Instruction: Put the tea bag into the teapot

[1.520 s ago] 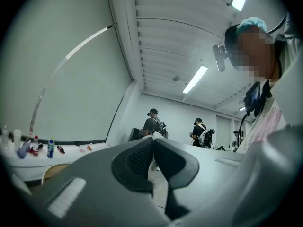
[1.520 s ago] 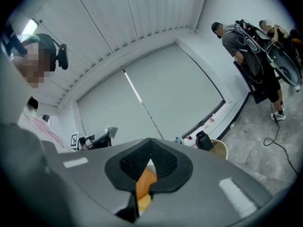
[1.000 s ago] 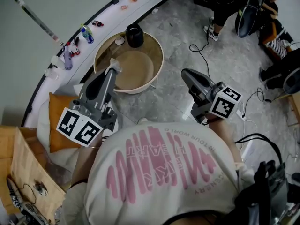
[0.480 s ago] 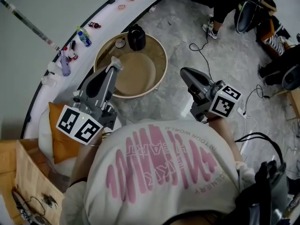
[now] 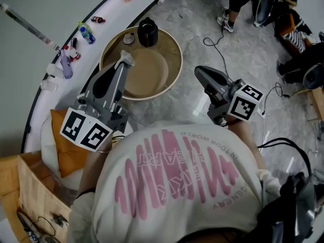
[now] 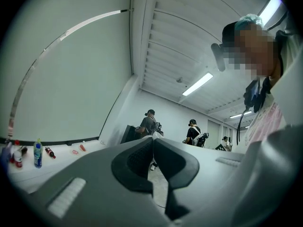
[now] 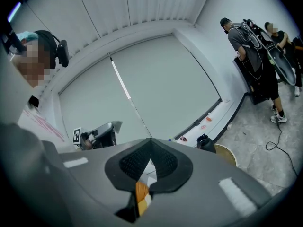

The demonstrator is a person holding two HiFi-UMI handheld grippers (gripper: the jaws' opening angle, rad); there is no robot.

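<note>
The grey stone floor [image 5: 200, 39] fills most of the head view, and the person's white printed shirt [image 5: 177, 186] fills the foreground, with both forearms reaching out ahead at about the same height. Beyond them is the round counter [image 5: 157, 77], low and rimmed, set close to the curved wall. The left claw [image 6: 153, 143] lies roughly level with its tip over the near part of the counter, aimed towards the far rim. Its jaws are pressed together on a thin white papery piece that I take for the tea bag [image 5: 125, 60]. Only an edge is pinched at the very tip, probably so that the rest stays free to go into an opening. The right claw [image 7: 151, 143] is held off the counter's right side, over the floor, and angles in towards it. It is closed too, on a small white and orange scrap [image 7: 142, 189]. Whether that is a tag or a torn wrapper I cannot tell, and it seems kept aside, out of the other claw's way. The black teapot [image 5: 147, 33] stands upright at the far rim, well apart from both claws. A small round piece [image 5: 129, 38] just beside it may be its lid, taken off to leave the mouth open.
</note>
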